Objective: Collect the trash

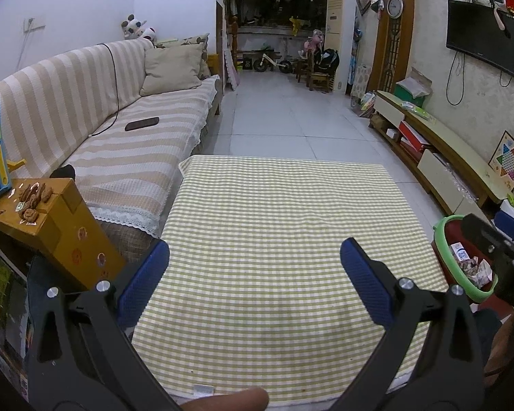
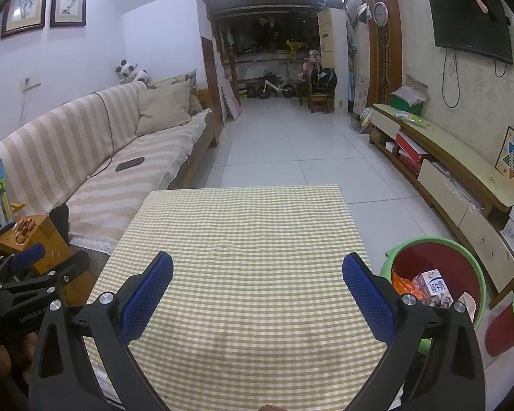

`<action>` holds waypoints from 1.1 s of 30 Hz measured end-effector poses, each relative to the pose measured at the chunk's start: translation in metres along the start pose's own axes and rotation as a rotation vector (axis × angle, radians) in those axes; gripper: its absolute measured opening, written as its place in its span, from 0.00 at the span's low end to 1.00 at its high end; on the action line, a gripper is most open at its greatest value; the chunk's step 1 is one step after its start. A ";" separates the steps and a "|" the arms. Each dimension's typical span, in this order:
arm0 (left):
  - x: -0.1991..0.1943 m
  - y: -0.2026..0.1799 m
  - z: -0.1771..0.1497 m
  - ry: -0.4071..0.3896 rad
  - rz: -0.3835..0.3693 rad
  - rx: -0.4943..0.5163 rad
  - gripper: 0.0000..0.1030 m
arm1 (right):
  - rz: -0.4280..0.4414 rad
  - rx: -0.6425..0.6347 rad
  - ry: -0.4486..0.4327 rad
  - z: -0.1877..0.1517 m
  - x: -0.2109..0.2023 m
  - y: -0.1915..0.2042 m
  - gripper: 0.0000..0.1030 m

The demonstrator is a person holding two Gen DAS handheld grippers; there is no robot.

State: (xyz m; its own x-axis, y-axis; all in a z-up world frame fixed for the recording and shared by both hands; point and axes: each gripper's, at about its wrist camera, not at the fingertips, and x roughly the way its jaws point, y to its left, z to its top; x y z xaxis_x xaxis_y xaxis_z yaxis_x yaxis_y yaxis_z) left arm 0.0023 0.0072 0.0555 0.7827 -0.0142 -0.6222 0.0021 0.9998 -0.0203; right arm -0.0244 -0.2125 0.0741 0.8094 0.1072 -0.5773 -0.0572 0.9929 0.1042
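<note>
Both grippers hover over the checked table (image 2: 243,246). The left gripper (image 1: 253,274) is spread wide, gripping nothing. Same for the right gripper (image 2: 257,287), wide apart and bare. The trash (image 2: 431,286) (a milk carton, orange wrappers) sits in the green-rimmed red bin (image 2: 438,239) on the floor, just beside the table's right edge.

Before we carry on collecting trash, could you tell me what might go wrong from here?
1. The bin beside the table already holds cartons and wrappers; dropped pieces may spill.
2. The bin sits close to the right gripper, so a sweep could knock it.
3. Both grippers, left gripper included, are open and empty; remaining trash may be out of view.
</note>
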 end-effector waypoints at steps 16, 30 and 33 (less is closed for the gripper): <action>0.001 -0.003 0.000 -0.002 -0.003 0.005 0.95 | -0.001 0.011 0.008 -0.002 0.001 -0.004 0.93; 0.000 -0.007 -0.003 0.000 -0.005 0.007 0.95 | 0.001 0.020 0.024 -0.002 0.002 -0.008 0.93; 0.001 -0.006 -0.002 0.002 -0.005 0.006 0.95 | 0.002 0.019 0.025 -0.002 0.002 -0.007 0.93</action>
State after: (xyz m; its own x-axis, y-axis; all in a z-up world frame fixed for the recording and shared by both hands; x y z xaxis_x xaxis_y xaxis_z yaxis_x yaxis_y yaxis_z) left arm 0.0014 0.0006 0.0532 0.7815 -0.0190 -0.6236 0.0095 0.9998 -0.0186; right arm -0.0236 -0.2195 0.0700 0.7946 0.1105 -0.5969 -0.0473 0.9916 0.1207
